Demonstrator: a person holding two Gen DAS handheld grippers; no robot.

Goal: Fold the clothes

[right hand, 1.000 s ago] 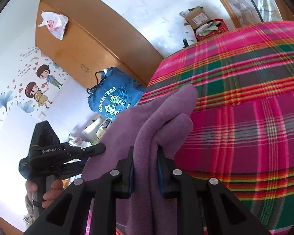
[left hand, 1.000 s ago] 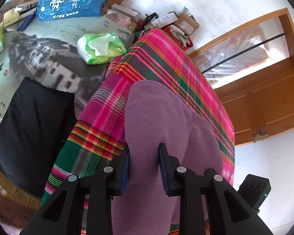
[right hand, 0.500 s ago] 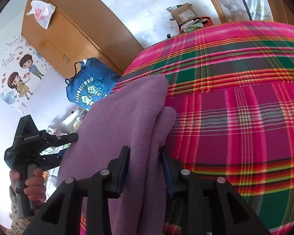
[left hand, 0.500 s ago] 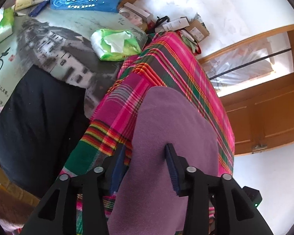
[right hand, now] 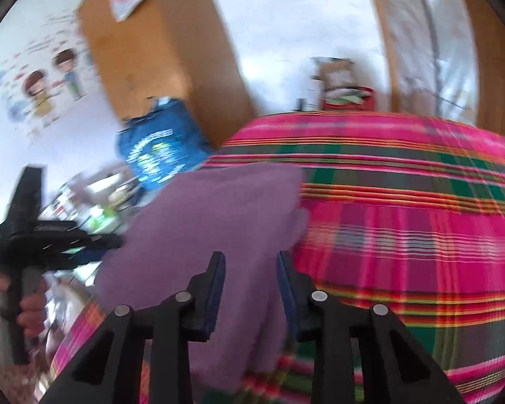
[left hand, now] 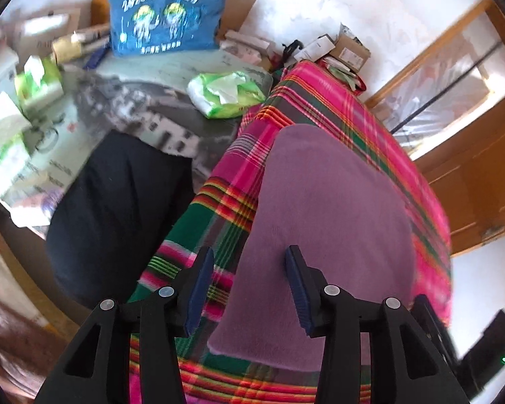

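A folded purple garment (left hand: 330, 208) lies flat on the pink and green plaid cloth (left hand: 320, 101). My left gripper (left hand: 249, 256) hovers over the garment's near left edge. Its jaws stand wide apart and the pads touch nothing. In the blurred right wrist view the same purple garment (right hand: 212, 215) lies under my right gripper (right hand: 250, 257). Its jaws are closing, the purple fabric shows in the gap, and the pads are clear of it. A hand (right hand: 27, 306) holds the left gripper at the left of that view.
A black garment (left hand: 118, 208) lies left of the plaid cloth on a printed table cover. Behind it are a green tissue pack (left hand: 229, 94), a blue bag (left hand: 165, 10) and several boxes (left hand: 350, 50). A wooden door (left hand: 471, 168) stands on the right.
Both grippers were shut on the purple garment a second ago. Both have opened and let it go, then drawn back. The garment has settled flat on the plaid cloth. The right view has rolled.
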